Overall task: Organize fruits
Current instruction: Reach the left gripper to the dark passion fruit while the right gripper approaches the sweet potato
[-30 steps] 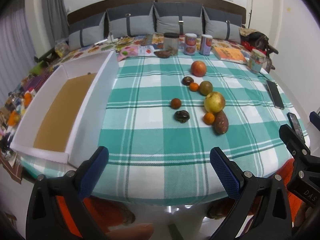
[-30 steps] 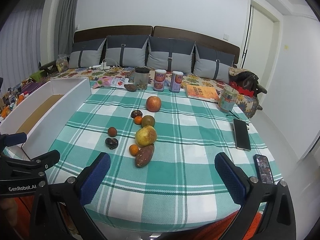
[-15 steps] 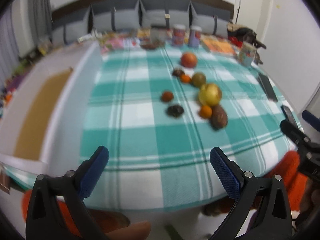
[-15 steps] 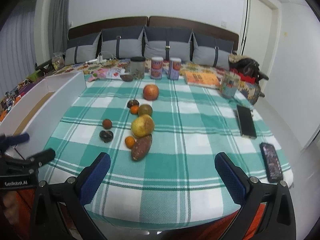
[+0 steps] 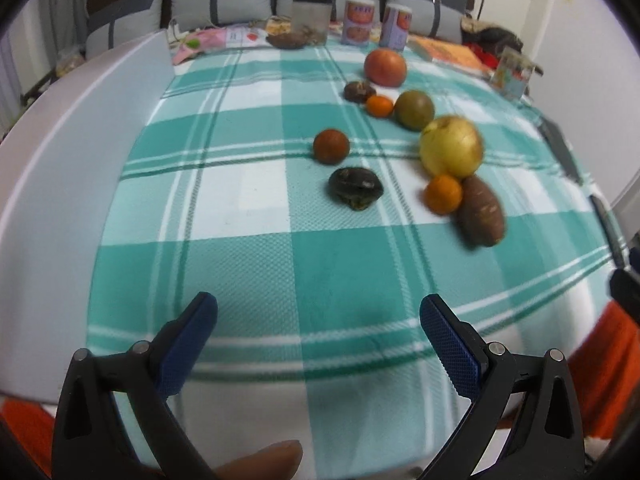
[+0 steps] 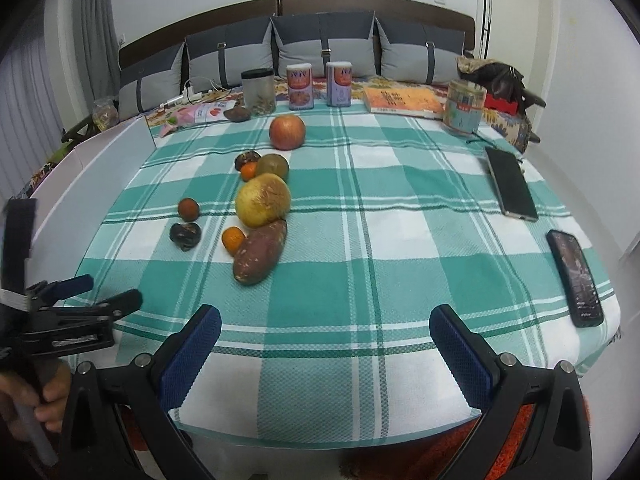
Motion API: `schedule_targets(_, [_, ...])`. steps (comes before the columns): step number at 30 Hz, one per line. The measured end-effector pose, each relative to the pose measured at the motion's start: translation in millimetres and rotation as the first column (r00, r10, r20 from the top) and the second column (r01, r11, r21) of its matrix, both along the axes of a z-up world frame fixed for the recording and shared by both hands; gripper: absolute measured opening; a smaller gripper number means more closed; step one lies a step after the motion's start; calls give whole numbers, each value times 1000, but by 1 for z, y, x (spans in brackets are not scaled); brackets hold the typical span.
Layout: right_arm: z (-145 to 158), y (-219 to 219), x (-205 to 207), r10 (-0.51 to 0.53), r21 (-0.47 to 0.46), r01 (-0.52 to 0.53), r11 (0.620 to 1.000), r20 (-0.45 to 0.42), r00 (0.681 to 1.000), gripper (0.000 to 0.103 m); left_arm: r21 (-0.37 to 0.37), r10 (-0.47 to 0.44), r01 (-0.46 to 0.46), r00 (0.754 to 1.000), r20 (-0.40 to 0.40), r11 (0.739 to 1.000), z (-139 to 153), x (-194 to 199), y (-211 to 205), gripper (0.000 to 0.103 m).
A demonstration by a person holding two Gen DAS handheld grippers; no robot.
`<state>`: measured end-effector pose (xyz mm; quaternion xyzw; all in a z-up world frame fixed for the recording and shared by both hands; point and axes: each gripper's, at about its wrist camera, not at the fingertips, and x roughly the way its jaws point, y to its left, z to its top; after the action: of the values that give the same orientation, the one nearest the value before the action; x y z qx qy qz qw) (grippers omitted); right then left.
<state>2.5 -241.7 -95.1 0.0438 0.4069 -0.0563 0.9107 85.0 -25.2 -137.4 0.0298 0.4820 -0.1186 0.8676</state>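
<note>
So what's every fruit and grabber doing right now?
Left gripper: open, holding nothing, above the cloth.
Right gripper: open, holding nothing.
Red apple: on the cloth, standing apart.
Yellow fruit: resting against the sweet potato.
Near orange: touching the sweet potato.
Dark wrinkled fruit: lying alone.
White box: beside the cloth, inside hidden.

Black tongs (image 5: 318, 322) with blue textured pads (image 5: 450, 350) and silver screws.

Mixed fruits (image 6: 262, 200) clustered mid-table on checked cloth (image 6: 400, 216), untouched.
</note>
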Motion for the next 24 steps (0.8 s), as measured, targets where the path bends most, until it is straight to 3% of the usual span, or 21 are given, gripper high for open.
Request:
schedule_targets(9, [-9, 2, 19, 48, 62, -48, 997, 2, 999, 103, 49, 6, -4, 999, -50, 999, -27, 12, -1, 102])
schedule_targets(16, [-24, 11, 64, 151, 155, -146, 977, -20, 988, 103, 58, -4, 6, 1000, -28, 998, -28, 11, 0, 103])
schedule_targets(22, [-50, 26, 119, 218, 223, -185, 957, -134, 967, 68, 58, -13, 14, 1000, -23, 998, -28, 10, 0, 103])
schedule_targets(24, [-59, 23, 129, 208, 245, -162, 956, -175, 962, 51, 55, -25, 26, 1000, -11, 998, -29, 8, 0, 103])
